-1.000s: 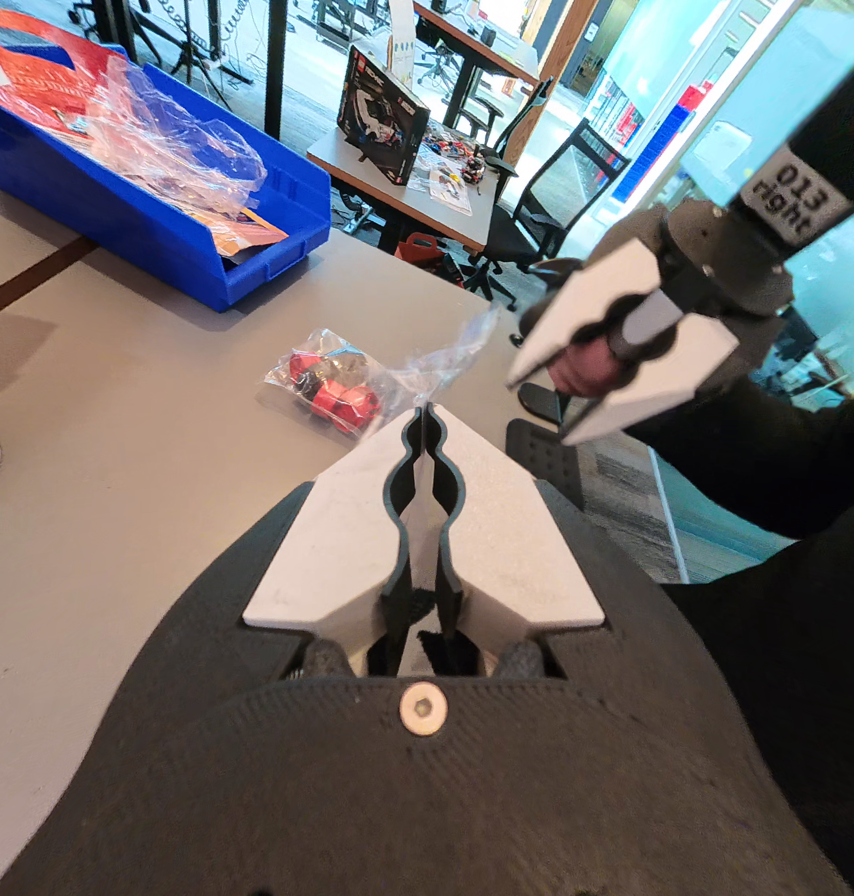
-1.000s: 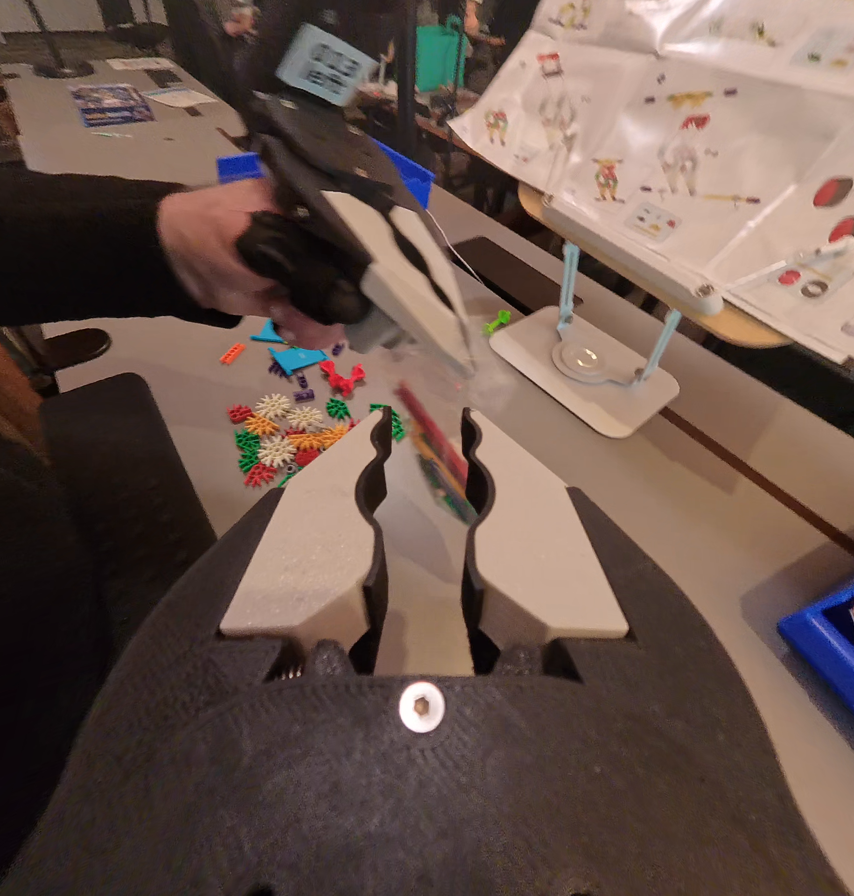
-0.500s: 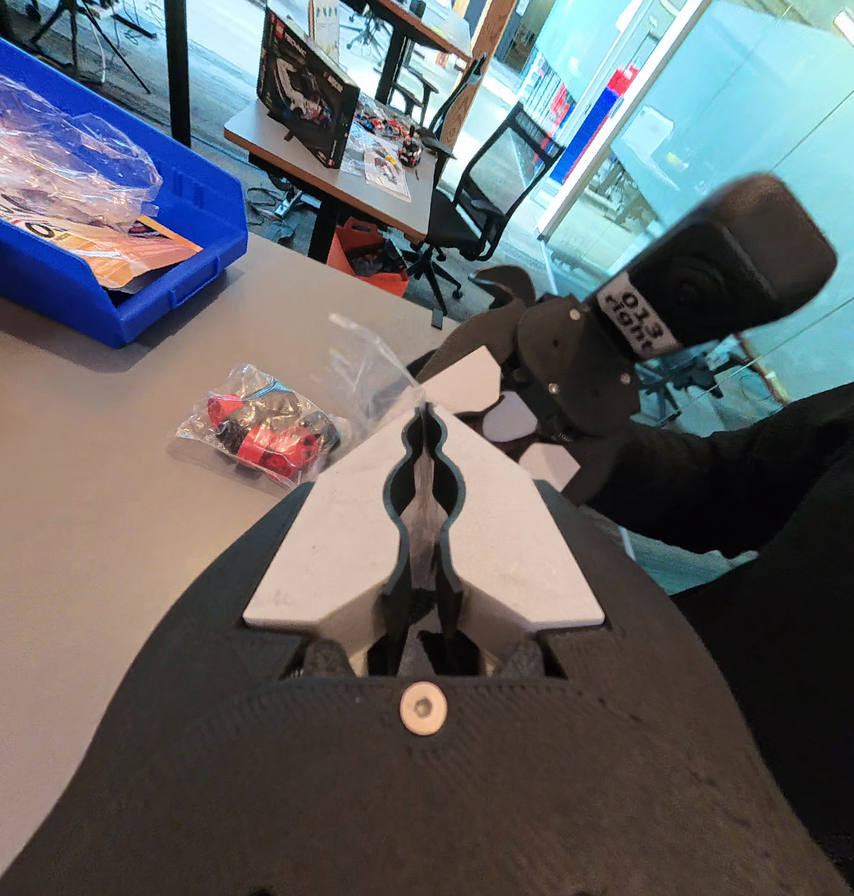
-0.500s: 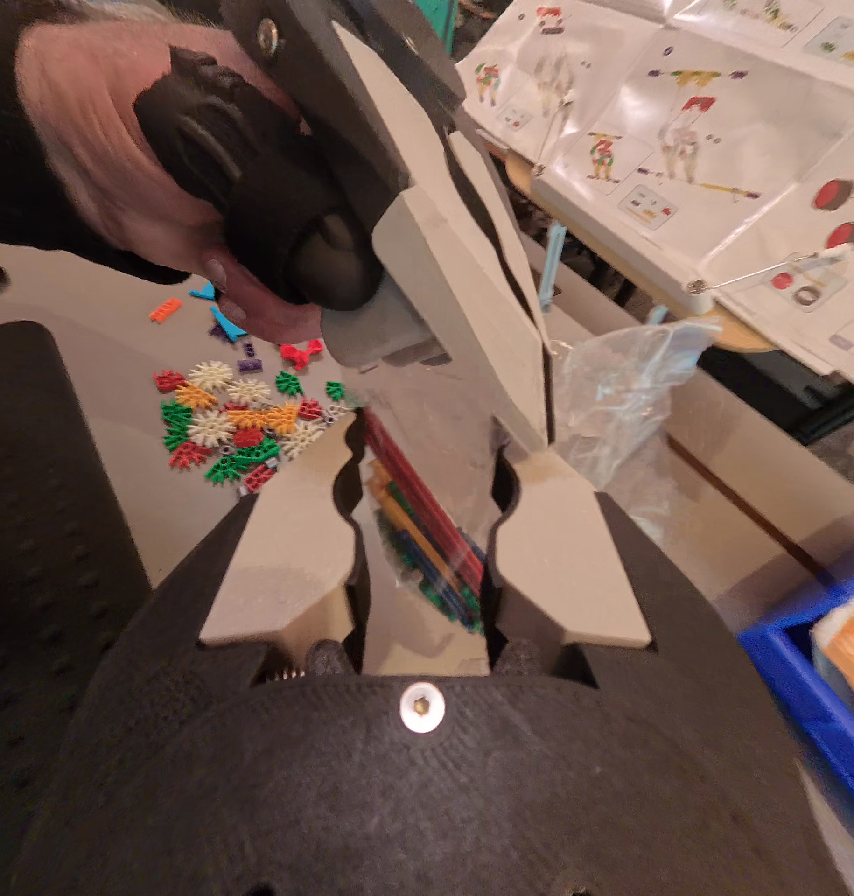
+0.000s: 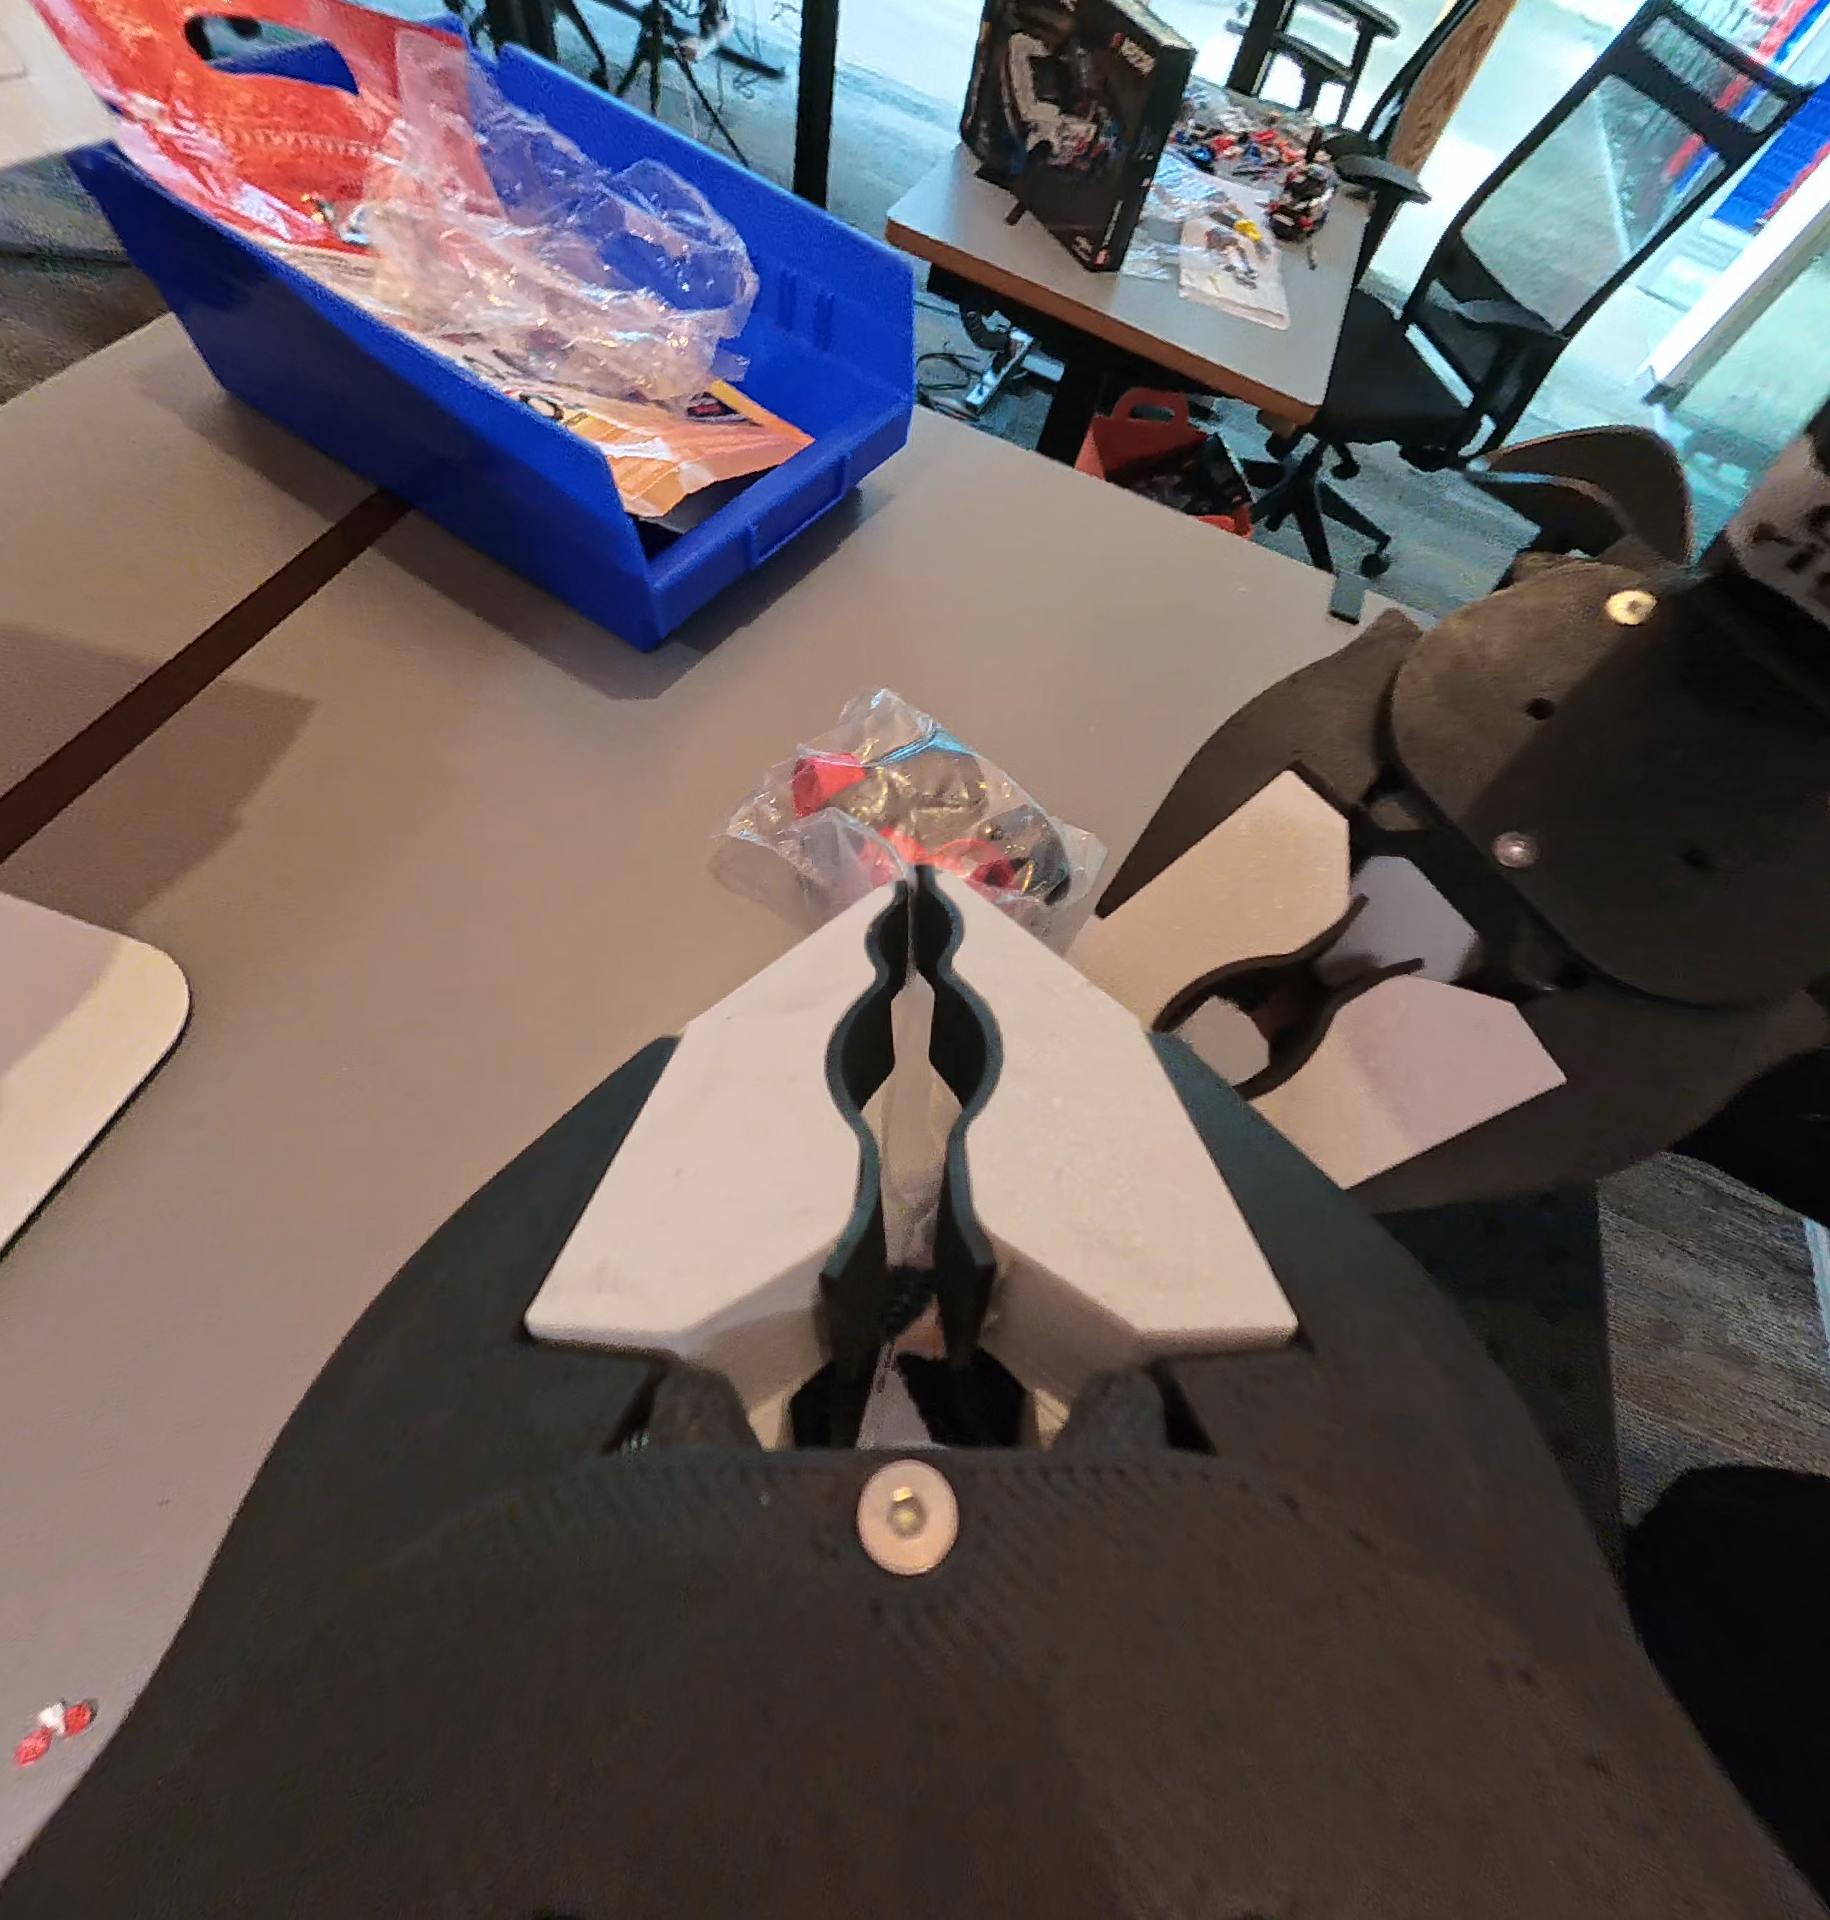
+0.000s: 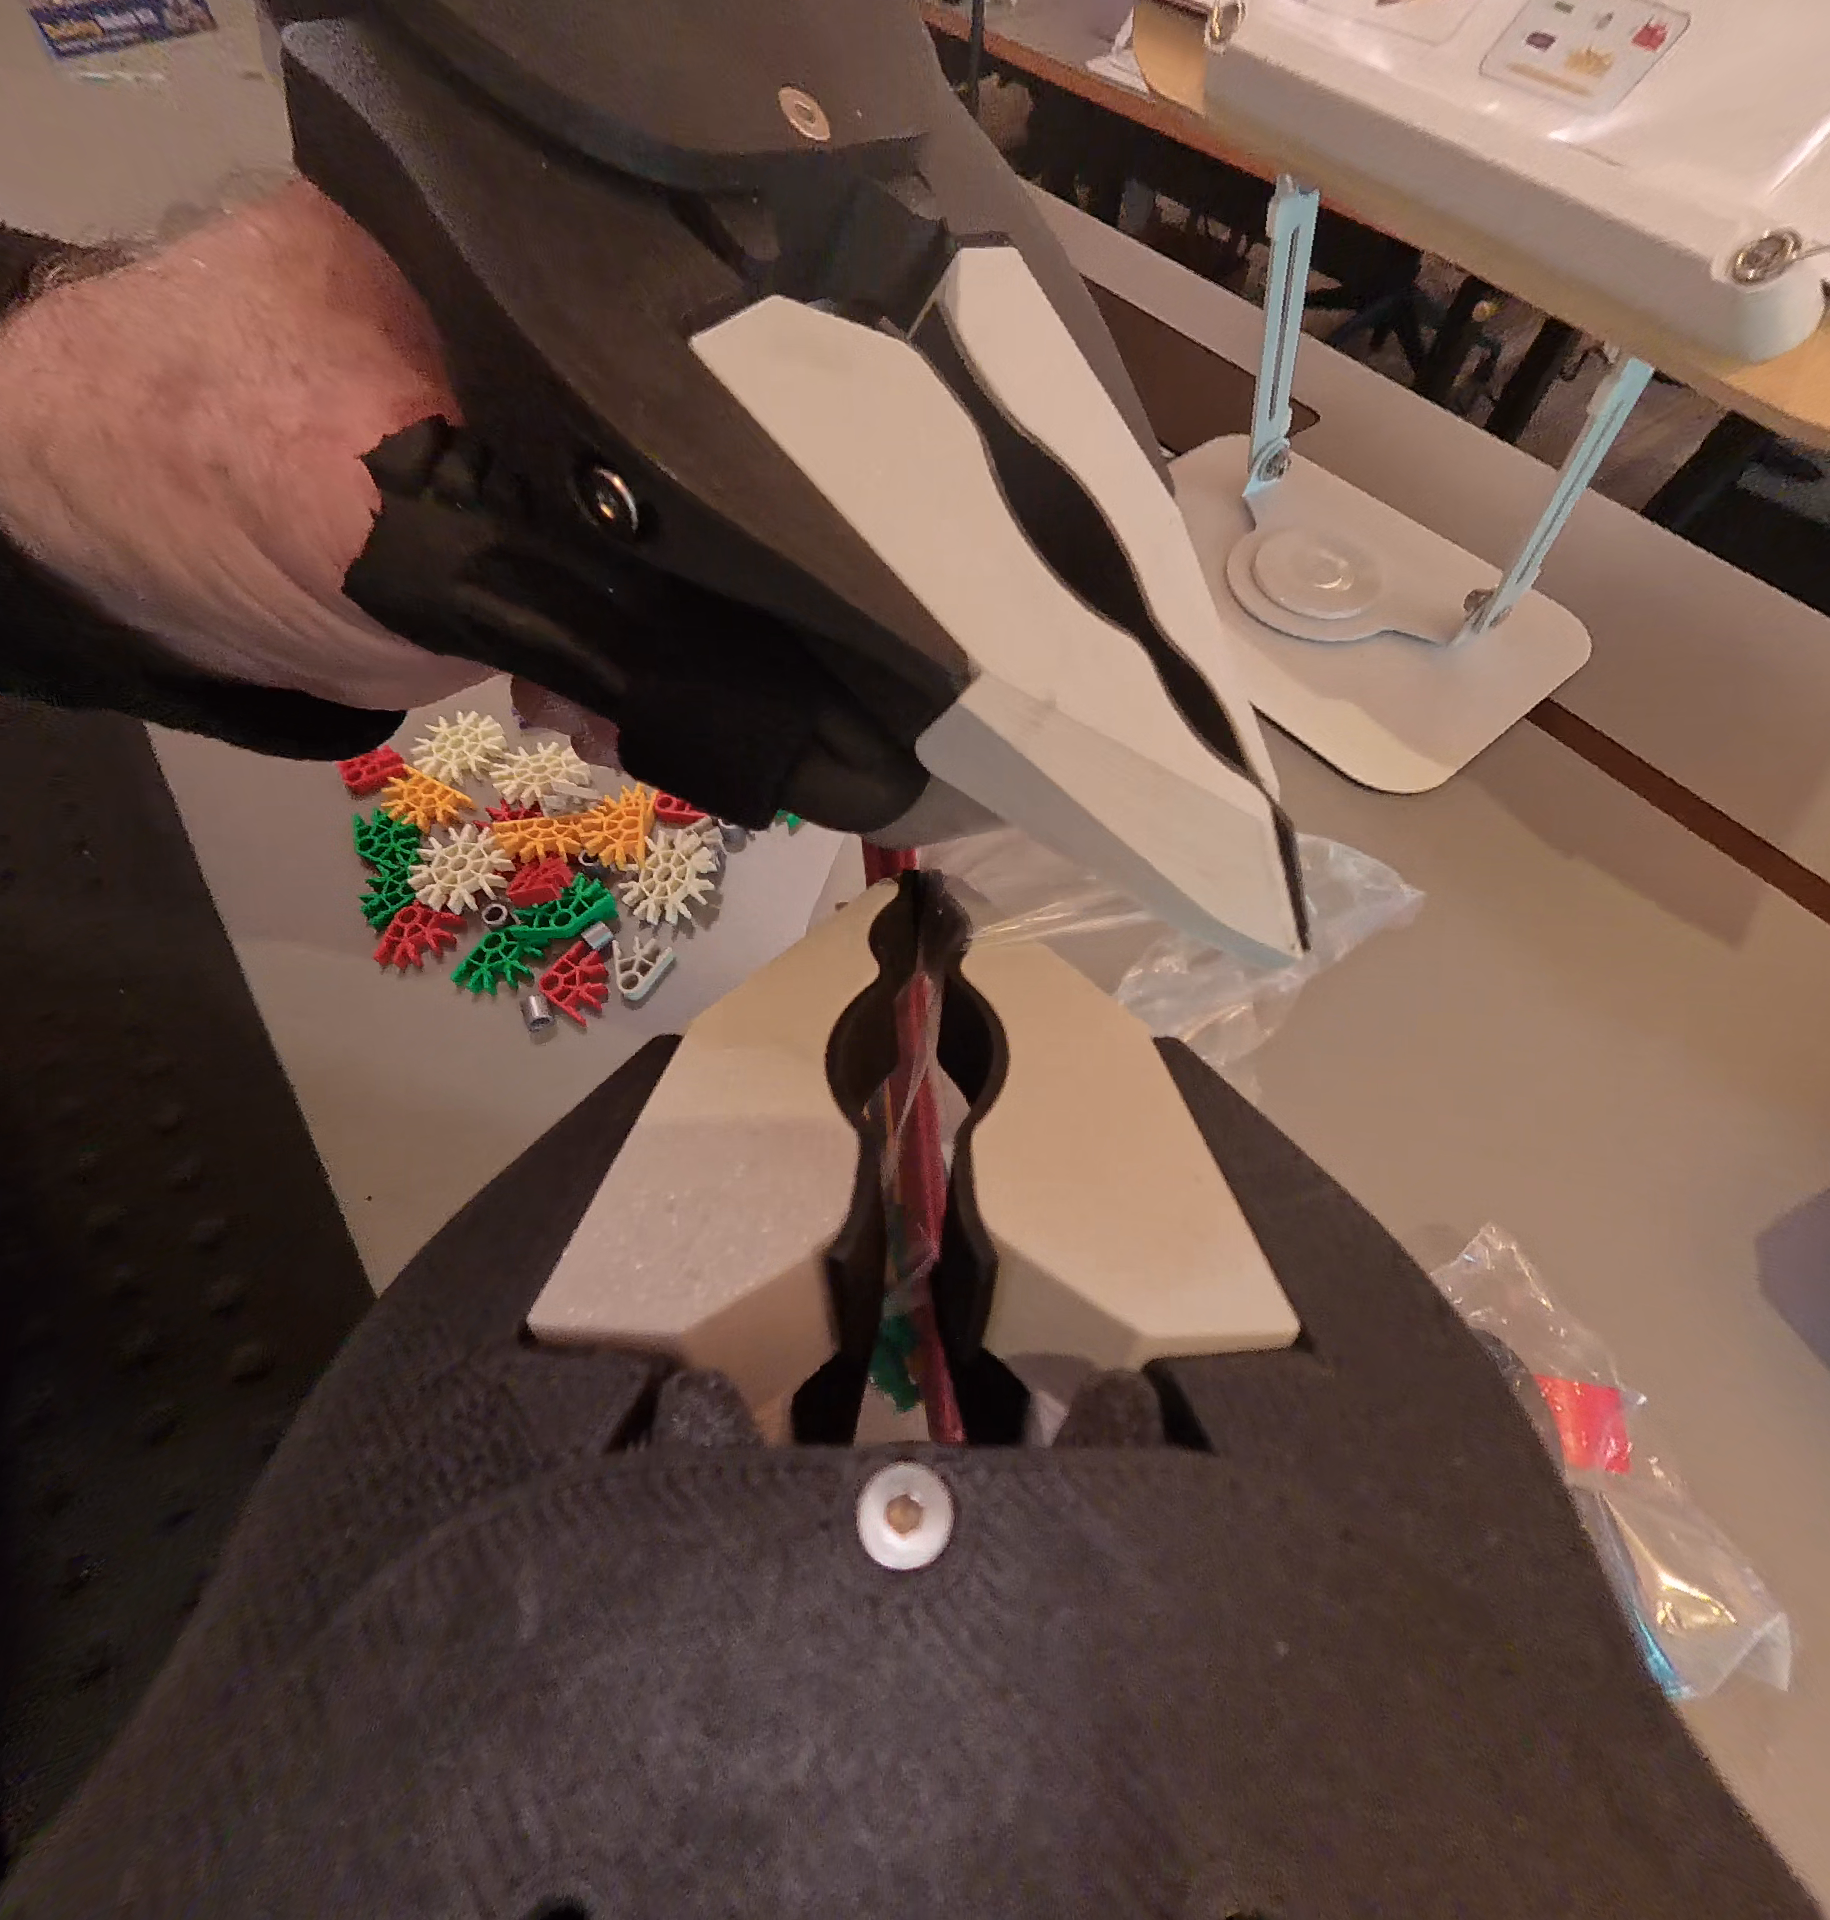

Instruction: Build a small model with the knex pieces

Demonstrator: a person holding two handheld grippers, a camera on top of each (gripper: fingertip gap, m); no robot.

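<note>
A clear plastic bag of coloured rods (image 6: 921,1122) is pinched between both grippers above the grey table (image 5: 423,831). My right gripper (image 6: 921,883) is shut on the bag, with red and green rods showing between its fingers. My left gripper (image 5: 916,883) is shut on the bag's clear film (image 5: 911,1091). In the right wrist view the left gripper (image 6: 1293,935) comes in from above left, held by a hand (image 6: 194,468), its tips on loose film (image 6: 1347,894). The right gripper (image 5: 1191,1003) shows close on the right in the left wrist view.
A small bag of red and black parts (image 5: 911,810) lies just beyond the left fingertips. A blue bin (image 5: 537,488) with plastic and paper stands far left. A pile of coloured connector pieces (image 6: 516,852), a white stand base (image 6: 1410,644) and another clear bag (image 6: 1617,1475) are on the table. The tips of one gripper are about 7 cm away from the tips of the other.
My right gripper was open and apart; it has moved in beside the left gripper and shut on the bag of rods. The left gripper stays shut on the film.
</note>
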